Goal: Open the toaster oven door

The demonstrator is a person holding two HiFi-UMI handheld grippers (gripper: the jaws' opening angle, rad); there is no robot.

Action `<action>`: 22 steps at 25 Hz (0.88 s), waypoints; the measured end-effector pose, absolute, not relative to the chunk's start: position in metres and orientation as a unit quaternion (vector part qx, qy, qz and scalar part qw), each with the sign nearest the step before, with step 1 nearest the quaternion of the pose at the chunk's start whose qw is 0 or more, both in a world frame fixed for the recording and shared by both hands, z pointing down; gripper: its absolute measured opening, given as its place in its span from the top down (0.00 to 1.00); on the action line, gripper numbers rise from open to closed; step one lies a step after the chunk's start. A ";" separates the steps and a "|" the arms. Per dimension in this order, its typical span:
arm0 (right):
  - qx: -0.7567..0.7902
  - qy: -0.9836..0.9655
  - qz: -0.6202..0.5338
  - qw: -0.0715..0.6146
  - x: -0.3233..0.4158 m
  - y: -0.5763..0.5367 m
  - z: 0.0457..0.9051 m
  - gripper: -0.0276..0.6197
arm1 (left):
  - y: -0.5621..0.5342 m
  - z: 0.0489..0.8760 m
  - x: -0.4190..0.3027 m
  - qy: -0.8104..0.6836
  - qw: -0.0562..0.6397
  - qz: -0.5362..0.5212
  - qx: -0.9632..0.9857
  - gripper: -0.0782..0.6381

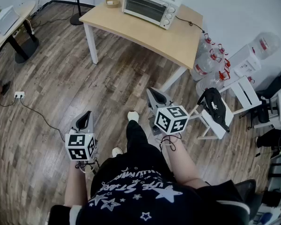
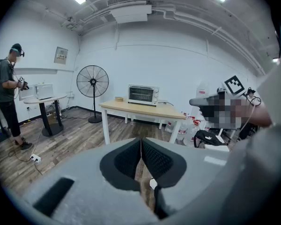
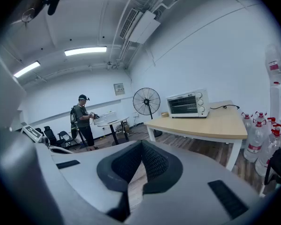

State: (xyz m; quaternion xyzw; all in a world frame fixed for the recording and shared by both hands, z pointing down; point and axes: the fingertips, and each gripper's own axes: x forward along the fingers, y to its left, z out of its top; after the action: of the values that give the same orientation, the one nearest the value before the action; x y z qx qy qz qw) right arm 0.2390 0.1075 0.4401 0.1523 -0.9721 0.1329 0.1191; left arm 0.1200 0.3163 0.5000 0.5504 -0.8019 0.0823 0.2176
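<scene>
Left gripper (image 2: pixel 141 144), right gripper (image 3: pixel 141 146) jaws together, empty; toaster oven (image 1: pixel 150 6) closed on table (image 1: pixel 178 39).

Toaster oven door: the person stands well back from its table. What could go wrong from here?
Both the left hand-held gripper and right hand-held gripper are shut; unopened, they may just knock the toaster oven door.
The stool with the black bag and the water bottles crowd the approach on the right: a possible trip.

A pale wooden desk (image 1: pixel 178 39) carries a toaster oven (image 1: pixel 147 6) near its far edge. Seen from the head view, a small tan object (image 1: pixel 112 2) lies just left of the oven and a black cable (image 1: pixel 189 22) trails right.
</scene>
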 end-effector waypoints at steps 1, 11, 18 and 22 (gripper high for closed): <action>0.152 -0.972 0.132 0.119 0.241 0.108 0.440 0.95 | 0.316 0.499 0.121 -0.802 0.216 0.082 0.550 0.86; 0.151 -0.973 0.126 0.123 0.253 0.114 0.441 0.95 | 0.320 0.501 0.131 -0.803 0.217 0.085 0.549 0.86; 0.156 -0.972 0.123 0.128 0.256 0.103 0.441 0.95 | 0.314 0.494 0.131 -0.805 0.209 0.088 0.547 0.86; 0.151 -0.975 0.126 0.101 0.245 0.098 0.432 0.95 | 0.311 0.490 0.125 -0.809 0.205 0.088 0.544 0.86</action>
State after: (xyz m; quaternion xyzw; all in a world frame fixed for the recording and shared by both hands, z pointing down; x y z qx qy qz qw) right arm 0.2453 0.0984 0.4316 0.1509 -0.9753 0.1265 0.1005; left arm 0.1246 0.3107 0.4898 0.5436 -0.8090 0.0883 0.2055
